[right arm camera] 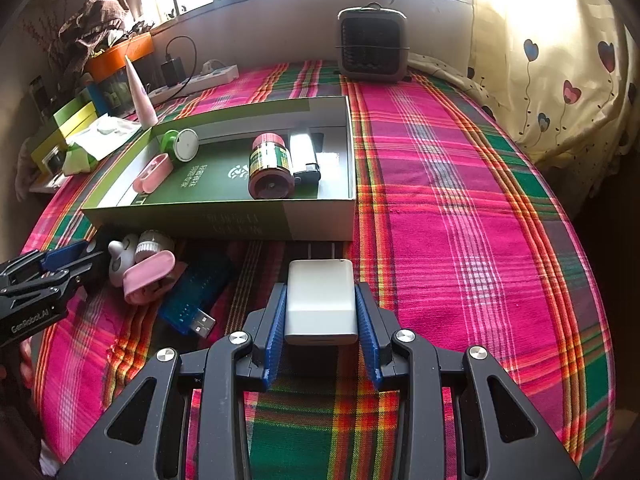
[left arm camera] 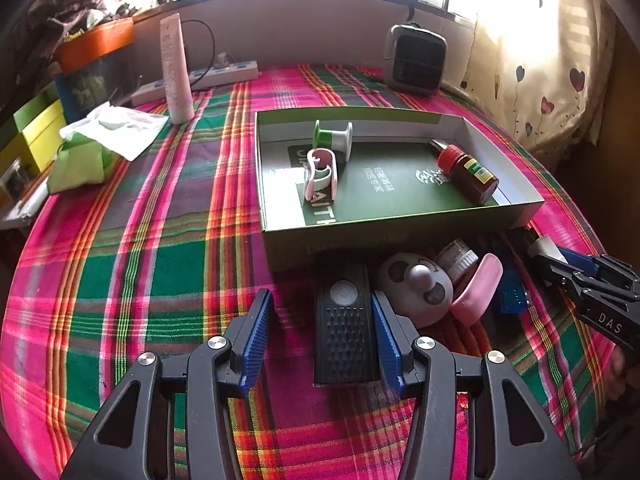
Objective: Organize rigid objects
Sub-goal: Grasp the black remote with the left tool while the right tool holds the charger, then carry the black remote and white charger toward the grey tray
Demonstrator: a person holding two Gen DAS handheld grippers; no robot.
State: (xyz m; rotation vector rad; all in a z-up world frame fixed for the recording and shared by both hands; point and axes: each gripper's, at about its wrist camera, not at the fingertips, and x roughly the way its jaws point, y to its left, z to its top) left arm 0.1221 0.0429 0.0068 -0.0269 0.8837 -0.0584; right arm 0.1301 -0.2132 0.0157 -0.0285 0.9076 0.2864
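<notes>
A green shallow box holds a green spool, a pink-and-white clip, a brown bottle and a lighter. In front of it lie a black remote, a grey round gadget, a small jar, a pink case and a blue USB stick. My left gripper is open, with the remote between its fingers. My right gripper is shut on a white charger.
A plaid cloth covers the table. A small heater stands at the back. A white tube, power strip, tissues and coloured boxes sit at the back left. A curtain hangs on the right.
</notes>
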